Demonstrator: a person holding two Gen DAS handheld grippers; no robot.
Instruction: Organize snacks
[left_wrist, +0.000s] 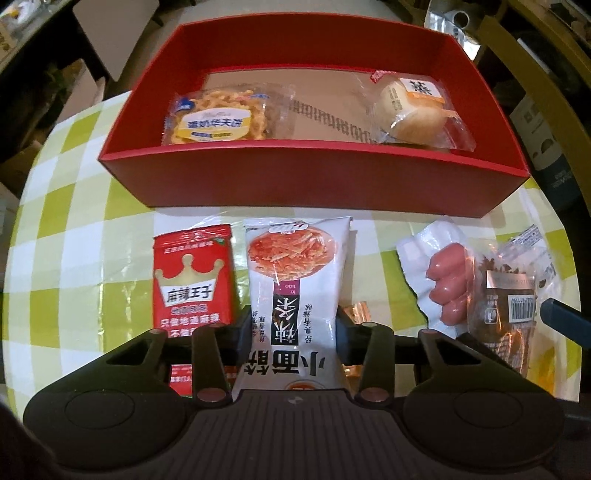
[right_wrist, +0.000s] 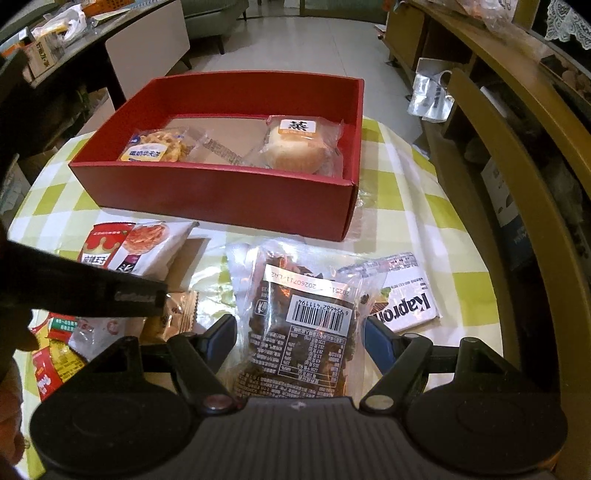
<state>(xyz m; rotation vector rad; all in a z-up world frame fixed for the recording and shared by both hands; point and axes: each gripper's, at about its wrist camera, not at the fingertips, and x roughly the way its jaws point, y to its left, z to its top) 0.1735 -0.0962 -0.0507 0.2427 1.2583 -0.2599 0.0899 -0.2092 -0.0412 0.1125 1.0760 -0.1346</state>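
Observation:
A red box (left_wrist: 295, 177) (right_wrist: 221, 192) stands on the checked table and holds a waffle pack (left_wrist: 221, 116) (right_wrist: 159, 147) and a wrapped bun (left_wrist: 410, 107) (right_wrist: 295, 147). My left gripper (left_wrist: 291, 328) is shut on a white spicy-strip pack (left_wrist: 295, 280), whose top shows in the right wrist view (right_wrist: 147, 247). My right gripper (right_wrist: 299, 332) is open, its fingers astride a clear pack of dark snack with a barcode (right_wrist: 295, 325) (left_wrist: 509, 306), not squeezing it.
On the table lie a red crown pack (left_wrist: 192, 277) (right_wrist: 103, 243), a sausage pack (left_wrist: 443, 280), a white wafer pack (right_wrist: 402, 295), an orange wrapped sweet (right_wrist: 177, 314) and small red sachets (right_wrist: 51, 354). A wooden chair (right_wrist: 517, 155) stands at the right.

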